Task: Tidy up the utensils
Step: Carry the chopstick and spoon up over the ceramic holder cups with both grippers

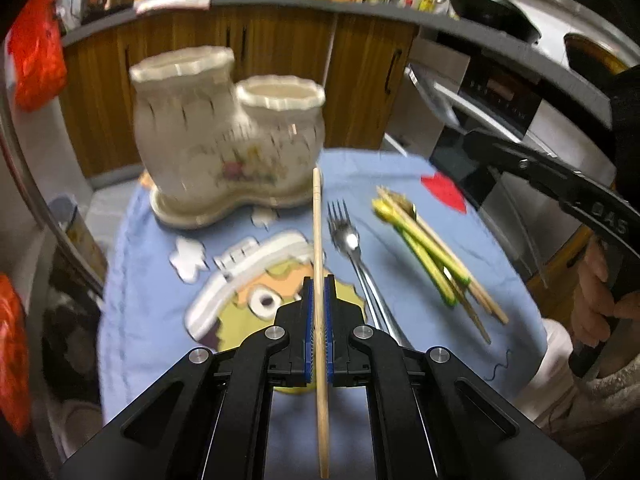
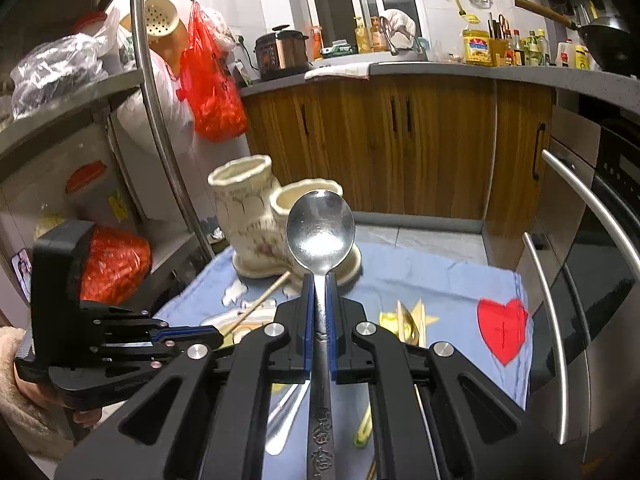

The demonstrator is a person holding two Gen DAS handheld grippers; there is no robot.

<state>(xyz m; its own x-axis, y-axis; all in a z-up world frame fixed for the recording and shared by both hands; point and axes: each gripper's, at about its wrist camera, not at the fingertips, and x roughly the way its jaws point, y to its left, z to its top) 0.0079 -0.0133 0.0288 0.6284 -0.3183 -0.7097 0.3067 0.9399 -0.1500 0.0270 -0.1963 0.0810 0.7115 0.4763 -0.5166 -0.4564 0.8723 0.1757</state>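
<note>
Two hand-held grippers above a bench draped in a blue cartoon-print cloth (image 1: 400, 184), with places given relative to the cream ceramic two-cup holder (image 1: 224, 136) that stood at the cloth's far edge. The left gripper (image 1: 319, 280) had its jaws pinching a single wooden chopstick (image 1: 318, 220), whose tip pointed toward the holder's base and ended just short of it. The right gripper (image 2: 319, 280) had its jaws pinching the handle of a metal spoon (image 2: 321, 232), the bowl raised in front of the holder's lower cup. On the cloth, nearer the camera than the holder and to its right in the left wrist view, lay a metal fork (image 1: 348, 236) and, further right, a loose bundle of green-handled utensils and wooden chopsticks (image 1: 432, 256). Both holder cups appeared empty where their mouths were visible. A hand (image 1: 596, 296) in a fleece sleeve held the right gripper's handle at the frame's right edge.
</note>
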